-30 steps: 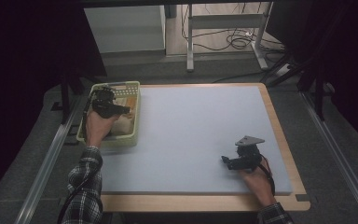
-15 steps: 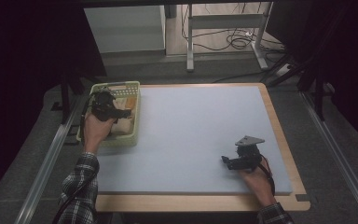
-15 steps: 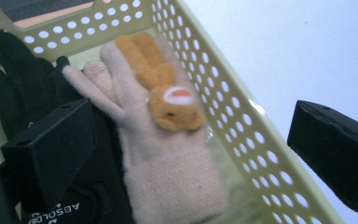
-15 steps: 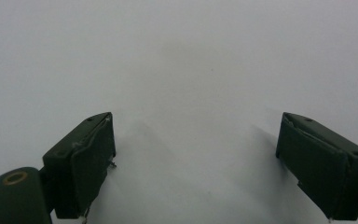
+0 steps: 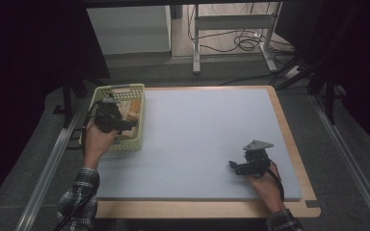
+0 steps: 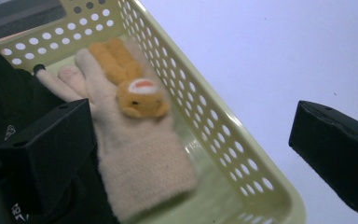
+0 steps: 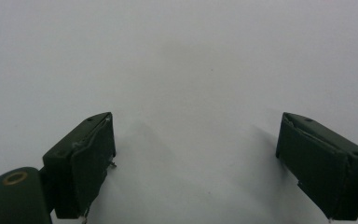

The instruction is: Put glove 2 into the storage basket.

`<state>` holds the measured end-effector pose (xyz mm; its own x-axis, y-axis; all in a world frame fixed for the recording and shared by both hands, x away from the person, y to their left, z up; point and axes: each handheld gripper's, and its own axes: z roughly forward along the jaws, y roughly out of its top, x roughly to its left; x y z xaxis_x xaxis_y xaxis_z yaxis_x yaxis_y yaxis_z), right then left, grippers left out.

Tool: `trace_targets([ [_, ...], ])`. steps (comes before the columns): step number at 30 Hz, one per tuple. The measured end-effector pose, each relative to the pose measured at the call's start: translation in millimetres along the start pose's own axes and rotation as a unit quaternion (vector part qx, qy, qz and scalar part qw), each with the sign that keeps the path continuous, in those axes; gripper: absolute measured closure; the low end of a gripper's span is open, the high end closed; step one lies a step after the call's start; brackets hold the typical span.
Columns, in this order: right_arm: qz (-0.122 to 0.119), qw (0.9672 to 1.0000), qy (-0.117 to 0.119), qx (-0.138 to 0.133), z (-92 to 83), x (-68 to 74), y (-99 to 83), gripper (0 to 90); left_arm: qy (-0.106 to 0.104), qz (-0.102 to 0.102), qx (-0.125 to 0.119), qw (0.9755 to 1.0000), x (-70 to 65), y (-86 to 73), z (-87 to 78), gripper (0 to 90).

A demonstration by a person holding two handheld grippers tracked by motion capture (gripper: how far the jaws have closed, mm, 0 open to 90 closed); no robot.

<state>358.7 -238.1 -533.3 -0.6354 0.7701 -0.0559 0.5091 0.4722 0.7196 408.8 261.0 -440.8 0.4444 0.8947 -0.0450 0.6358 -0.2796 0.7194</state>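
- The cream glove (image 6: pixel 135 154), with an orange plush animal (image 6: pixel 135 88) sewn on its back, lies flat on the floor of the pale green basket (image 6: pixel 223 140), between the left gripper's (image 6: pixel 191 149) two fingers and a little beyond their tips.
- A black garment (image 6: pixel 9 102) lies in the basket beside the glove, just behind the finger (image 6: pixel 51 149) on that side.
- The left fingers stand wide apart and hold nothing; they have just been opening, one over the basket's inside, the other out past its perforated wall, over the desk.
- In the high view the left gripper (image 5: pixel 125 123) hovers over the basket (image 5: pixel 107 91), at the desk's (image 5: pixel 202 125) left edge.
- The right gripper (image 5: pixel 234 167) rests well apart from the basket, near the desk's front right corner; its fingers (image 7: pixel 84 158) are spread wide over bare grey surface.
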Motion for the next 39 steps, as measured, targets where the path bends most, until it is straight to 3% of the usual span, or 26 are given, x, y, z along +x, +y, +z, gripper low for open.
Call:
trace_targets([
  [10,0.000,1.0000,0.000,0.000,0.0,0.0,0.0,11.3,-0.016,0.020,-0.011,0.9996,-17.0,-8.3,-3.7,1.0],
  [14,0.000,1.0000,0.000,0.000,0.0,0.0,0.0,11.3,-0.033,0.026,-0.020,0.9989,-26.0,-11.6,-3.6,1.2],
  [24,0.000,1.0000,0.000,0.000,-0.1,0.1,0.0,11.3,-0.043,0.049,-0.021,0.9977,-46.2,-19.4,-0.6,1.4],
  [39,-0.001,1.0000,-0.001,0.000,-0.1,0.1,0.0,11.3,-0.082,0.088,-0.030,0.9923,-89.8,-18.9,9.1,1.4],
])
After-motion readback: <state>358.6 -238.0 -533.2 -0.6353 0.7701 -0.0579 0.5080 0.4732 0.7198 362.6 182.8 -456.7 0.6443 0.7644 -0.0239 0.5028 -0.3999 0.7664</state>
